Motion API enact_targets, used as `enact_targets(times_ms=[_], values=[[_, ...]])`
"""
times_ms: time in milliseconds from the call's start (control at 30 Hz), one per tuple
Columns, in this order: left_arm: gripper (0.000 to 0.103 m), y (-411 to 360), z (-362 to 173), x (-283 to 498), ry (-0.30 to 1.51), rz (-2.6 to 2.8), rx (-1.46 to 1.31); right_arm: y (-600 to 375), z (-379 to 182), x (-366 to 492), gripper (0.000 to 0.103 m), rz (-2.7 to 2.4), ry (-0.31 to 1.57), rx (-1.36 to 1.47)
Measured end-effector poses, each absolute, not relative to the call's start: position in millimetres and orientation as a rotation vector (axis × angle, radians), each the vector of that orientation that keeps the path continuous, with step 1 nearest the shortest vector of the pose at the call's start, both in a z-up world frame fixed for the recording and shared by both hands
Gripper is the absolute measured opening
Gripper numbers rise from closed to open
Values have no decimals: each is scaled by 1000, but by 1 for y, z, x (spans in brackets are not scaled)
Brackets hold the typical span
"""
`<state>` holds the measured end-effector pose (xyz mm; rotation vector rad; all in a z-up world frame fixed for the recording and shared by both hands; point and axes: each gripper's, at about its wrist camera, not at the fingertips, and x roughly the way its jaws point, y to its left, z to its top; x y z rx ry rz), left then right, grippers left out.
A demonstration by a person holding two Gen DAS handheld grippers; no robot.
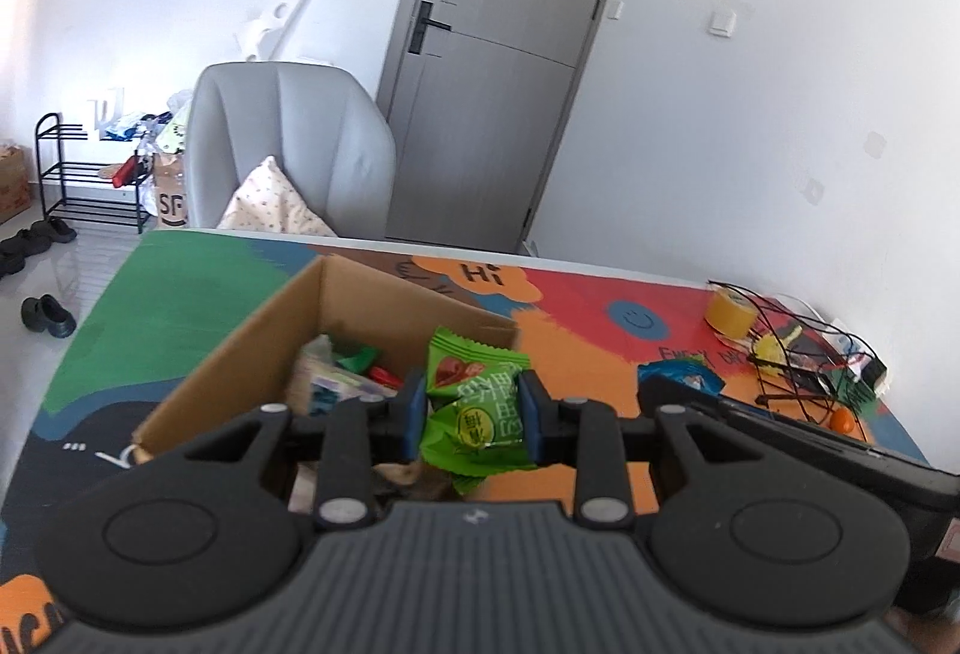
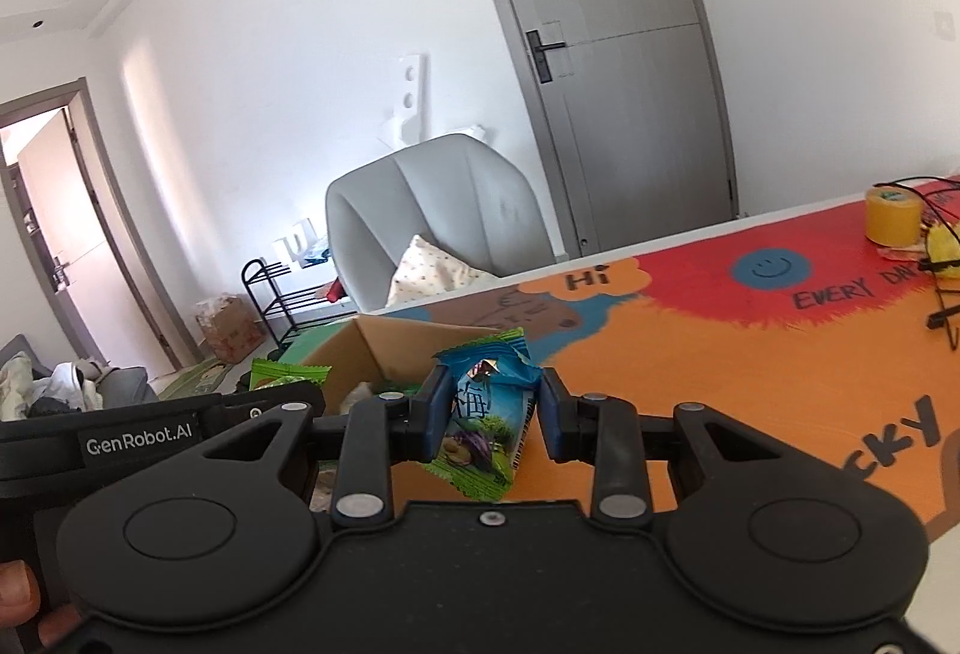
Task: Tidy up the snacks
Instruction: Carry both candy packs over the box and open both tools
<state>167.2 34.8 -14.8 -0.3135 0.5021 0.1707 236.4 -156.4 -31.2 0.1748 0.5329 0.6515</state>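
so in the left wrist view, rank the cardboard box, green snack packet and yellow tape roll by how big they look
1. cardboard box
2. green snack packet, though it is closest to the camera
3. yellow tape roll, farthest away, so real size is unsure

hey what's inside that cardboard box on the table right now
The cardboard box holds several snack packets: a pale one with green and red wrappers behind it. The left gripper and its green packet cover the near part, so the rest is hidden.
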Motion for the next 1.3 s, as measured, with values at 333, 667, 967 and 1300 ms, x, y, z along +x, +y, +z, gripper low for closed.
enact_targets(times_ms=[333,667,967,1300], values=[[31,78,-22,155,496,236,-360,-122,-29,230,32,690,534,159],[31,109,-34,156,518,285,-398,-92,-31,233,32,751,558,146],[32,118,-42,179,526,257,-422,-79,-30,236,32,748,570,122],[52,127,-41,176,512,288,-449,-84,-31,244,32,746,601,146]])
